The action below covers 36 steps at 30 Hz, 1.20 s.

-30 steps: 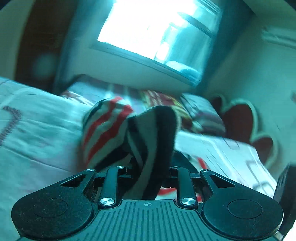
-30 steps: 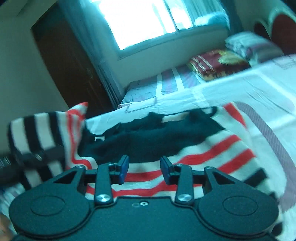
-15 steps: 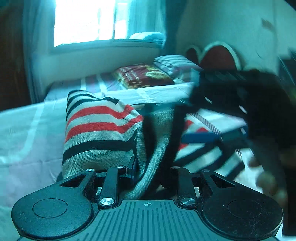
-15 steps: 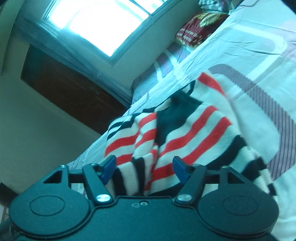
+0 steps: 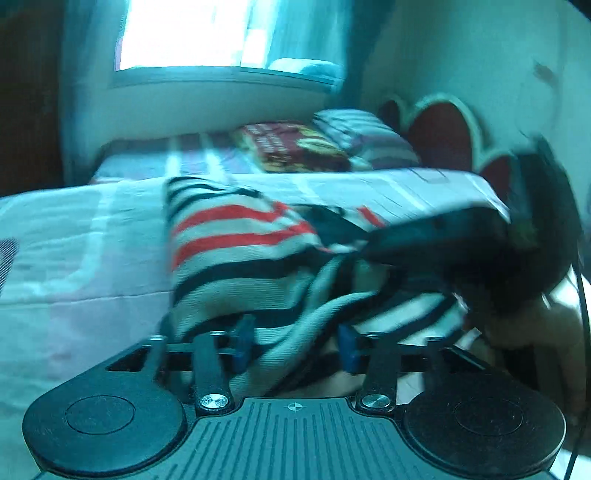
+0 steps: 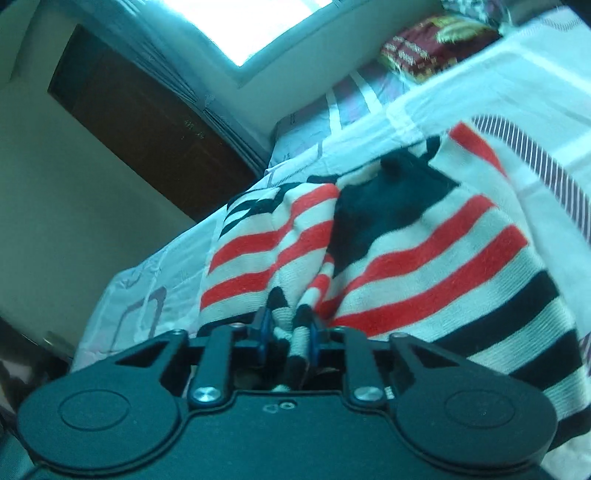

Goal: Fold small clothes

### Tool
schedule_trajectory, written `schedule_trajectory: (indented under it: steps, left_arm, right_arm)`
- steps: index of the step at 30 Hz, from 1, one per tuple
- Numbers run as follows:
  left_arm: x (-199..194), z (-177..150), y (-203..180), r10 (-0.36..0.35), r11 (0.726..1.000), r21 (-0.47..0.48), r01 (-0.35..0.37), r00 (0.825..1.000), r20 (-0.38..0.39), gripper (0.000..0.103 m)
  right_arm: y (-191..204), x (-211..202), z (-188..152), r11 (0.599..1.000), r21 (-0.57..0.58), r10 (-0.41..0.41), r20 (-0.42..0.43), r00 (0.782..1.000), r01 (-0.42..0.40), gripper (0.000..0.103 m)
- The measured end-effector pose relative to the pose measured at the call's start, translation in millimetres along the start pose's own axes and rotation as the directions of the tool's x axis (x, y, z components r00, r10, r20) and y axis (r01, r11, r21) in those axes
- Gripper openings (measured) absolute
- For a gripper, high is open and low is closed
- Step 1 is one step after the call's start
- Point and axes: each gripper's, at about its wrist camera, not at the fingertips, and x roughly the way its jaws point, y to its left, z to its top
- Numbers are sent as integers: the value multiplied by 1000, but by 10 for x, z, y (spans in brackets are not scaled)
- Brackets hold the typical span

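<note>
A bed [image 5: 66, 236] under a pale printed sheet, filling most of both views; behind it a bright window [image 5: 192, 33], a dark wooden door [image 6: 147, 122] to one side and a red scalloped headboard [image 5: 443, 136] to the other. At the far end of the mattress, a red patterned pillow [image 5: 295, 147] beside a striped pillow [image 5: 365, 136].

Spread across the sheet, a striped knit garment [image 6: 424, 258] — cream with red and black bands, a solid dark patch near its upper middle — partly folded, one flap lying over the left portion and its near edge bunched toward the cameras.

Right gripper [image 6: 286, 334] at that near edge, blue pads drawn close together and clamped on a gathered ridge of the knit. Seen blurred from the other view as a dark shape over the right side of the cloth.

Left gripper [image 5: 293, 345] low at the garment's near hem, blue pads [image 5: 242, 343] standing apart, a loose fold of striped fabric draped between them but not pinched.
</note>
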Motion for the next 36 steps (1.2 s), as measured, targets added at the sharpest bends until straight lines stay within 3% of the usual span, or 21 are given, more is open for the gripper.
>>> schedule_trajectory:
  steps: [1,8,10,13,15,16,19,22,24,28,32,36]
  left_arm:
    - [17,21,47,11,1000,-24,-11,1000,-1,72]
    - [-87,84,178,-28,996,-78,31,999,33,73]
    - [8,99,241,8,996,-86,-6,1000,23,86]
    - [316,140,390,78,991,-106,-79,997,-15,86]
    - [570,111,453,119,988,-88,-125,990,-70,86]
    - [667,75,477,111,988,-94,-120,989,-98,86]
    - [704,7,443,98,991,-80,-105,992,-82,86]
    - [725,-7,434,93,991,-91,-101,992,-86,86]
    - [716,-7,411,97,991,-87,-104,992,-82,86]
    - [657,22,447,111,988,-102,-117,991,-69,86]
    - [518,126,521,162,977,-137,-161,987,-2,86]
    - [521,251,461,134,985,-110,-131,991,24,87]
  right_arm:
    - [-6,-32,-8,1000,-1,-8,11,1000,8,13]
    - [-77,-212,-61,992,-63,-106,33,994,107,12]
    - [-97,-245,-85,993,-59,-101,37,994,103,12]
    - [-38,-232,-101,993,-85,-84,19,996,86,14]
    - [-64,-202,-71,997,-45,-64,11,998,64,22]
    - [-86,-178,-44,998,-23,-51,3,999,51,26]
    - [-113,-91,3,1000,17,-26,-13,1000,27,33]
    - [-55,17,31,1000,11,-18,-14,1000,19,34]
    - [7,82,29,999,-16,-28,-12,1000,28,33]
    - [168,93,-11,990,-123,-67,3,998,67,17]
    - [309,-129,-59,972,-216,-79,94,992,98,16]
    - [375,-423,-20,948,-289,-86,173,981,134,15]
